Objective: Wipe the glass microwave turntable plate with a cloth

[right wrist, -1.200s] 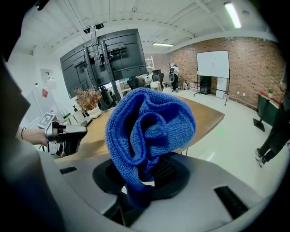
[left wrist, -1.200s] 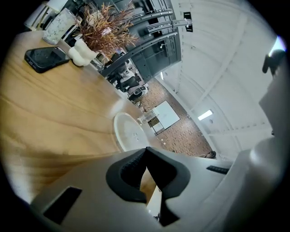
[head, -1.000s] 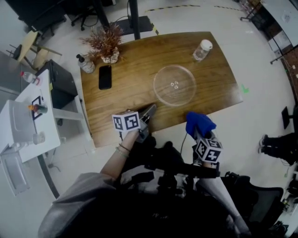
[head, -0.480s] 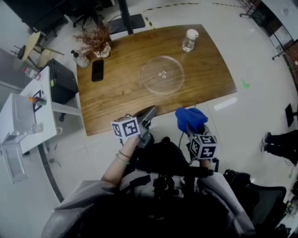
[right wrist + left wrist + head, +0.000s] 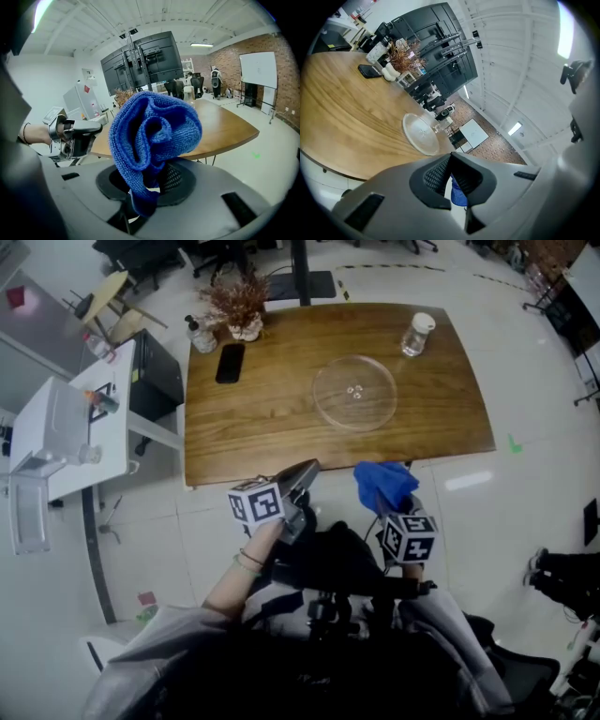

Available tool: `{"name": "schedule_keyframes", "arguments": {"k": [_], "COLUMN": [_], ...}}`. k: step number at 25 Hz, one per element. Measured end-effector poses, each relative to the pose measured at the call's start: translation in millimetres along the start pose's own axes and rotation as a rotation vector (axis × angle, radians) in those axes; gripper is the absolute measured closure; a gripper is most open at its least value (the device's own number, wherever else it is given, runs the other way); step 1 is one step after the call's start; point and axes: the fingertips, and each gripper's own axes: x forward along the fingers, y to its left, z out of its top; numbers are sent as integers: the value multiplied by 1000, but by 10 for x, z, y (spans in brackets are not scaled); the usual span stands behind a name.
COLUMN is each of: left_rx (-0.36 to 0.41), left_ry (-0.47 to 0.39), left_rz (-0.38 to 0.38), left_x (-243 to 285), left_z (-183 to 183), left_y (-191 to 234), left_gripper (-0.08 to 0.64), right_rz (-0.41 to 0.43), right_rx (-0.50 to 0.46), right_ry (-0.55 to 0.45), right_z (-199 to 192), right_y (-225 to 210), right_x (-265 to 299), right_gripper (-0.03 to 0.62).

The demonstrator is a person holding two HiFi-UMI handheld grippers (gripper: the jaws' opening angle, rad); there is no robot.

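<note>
The clear glass turntable plate (image 5: pixel 354 392) lies flat on the wooden table (image 5: pixel 272 418), right of its middle; it also shows in the left gripper view as a pale glass disc (image 5: pixel 420 133). My right gripper (image 5: pixel 389 493) is shut on a bunched blue cloth (image 5: pixel 382 484), held off the table's near edge; the blue cloth (image 5: pixel 152 136) fills the right gripper view. My left gripper (image 5: pixel 305 472) is shut with nothing in it, also short of the near edge. Its jaws (image 5: pixel 451 171) meet tightly.
A black phone (image 5: pixel 230 362), a dried plant in a white pot (image 5: pixel 241 306) and a pump bottle (image 5: pixel 199 336) stand at the table's far left. A clear jar (image 5: pixel 417 334) stands far right. White furniture (image 5: pixel 66 432) and a black cabinet (image 5: pixel 155 381) are to the left.
The head view has shifted, so the table now sits higher and more centred. Both grippers keep roughly the same places before the near edge, the cloth still held.
</note>
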Motion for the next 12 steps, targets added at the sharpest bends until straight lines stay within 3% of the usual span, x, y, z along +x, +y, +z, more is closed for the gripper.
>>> {"name": "schedule_keyframes", "arguments": {"k": [12], "left_rx": [11], "left_ry": [-7], "left_rz": [-2], "left_x": [92], "left_z": [4], "left_y": [-54], "left_gripper": [565], "right_rz": [11], "right_rx": [-21], "right_ry": [-2], "right_z": [29], "right_y": [-40], "right_x": [-4], "right_gripper": [476]}}
